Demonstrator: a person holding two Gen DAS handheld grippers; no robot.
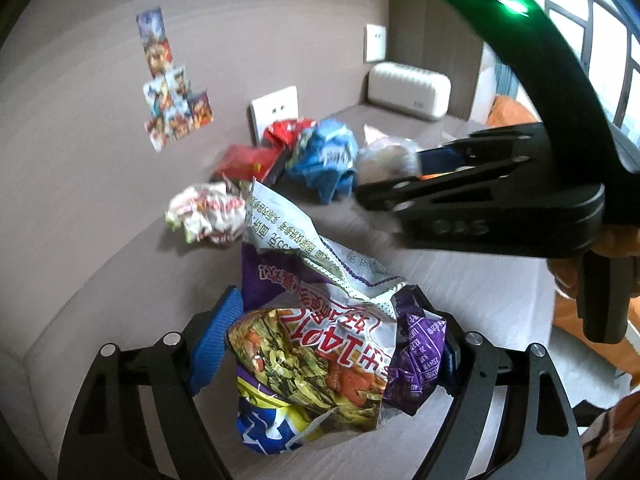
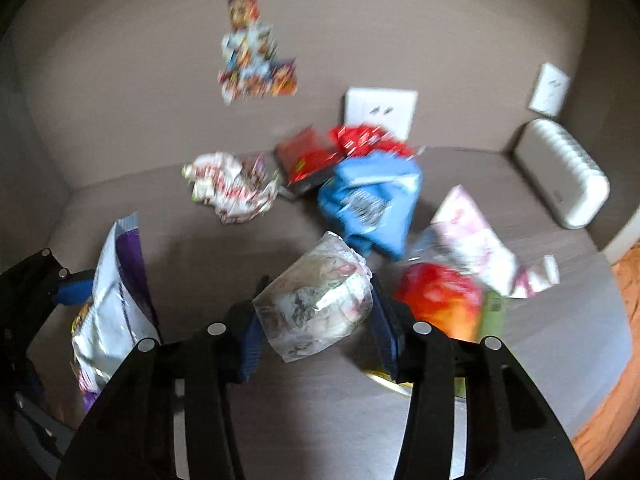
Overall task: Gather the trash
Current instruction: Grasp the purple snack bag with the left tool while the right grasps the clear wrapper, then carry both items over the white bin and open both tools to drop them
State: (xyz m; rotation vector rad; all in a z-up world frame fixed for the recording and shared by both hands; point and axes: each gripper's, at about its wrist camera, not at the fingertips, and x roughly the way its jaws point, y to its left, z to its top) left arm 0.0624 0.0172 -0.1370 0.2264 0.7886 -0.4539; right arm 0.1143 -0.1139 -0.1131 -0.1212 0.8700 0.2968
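Wrappers [image 2: 236, 190] on grey ledge [image 2: 304, 400], wall sockets [image 2: 380, 110]

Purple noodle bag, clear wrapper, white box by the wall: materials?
Purple noodle bag: printed plastic film, glossy, silvery lining; holds sharp creases.
Clear wrapper: thin see-through film, shiny, crinkled; blurred.
White box: likely hard moulded plastic, matte, ribbed, rounded corners.

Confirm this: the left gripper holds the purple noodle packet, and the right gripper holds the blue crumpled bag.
Not quite. The left gripper does hold the purple noodle packet, but the right gripper clamps a clear crumpled wrapper; the blue crumpled bag lies beyond it, per the right wrist view.
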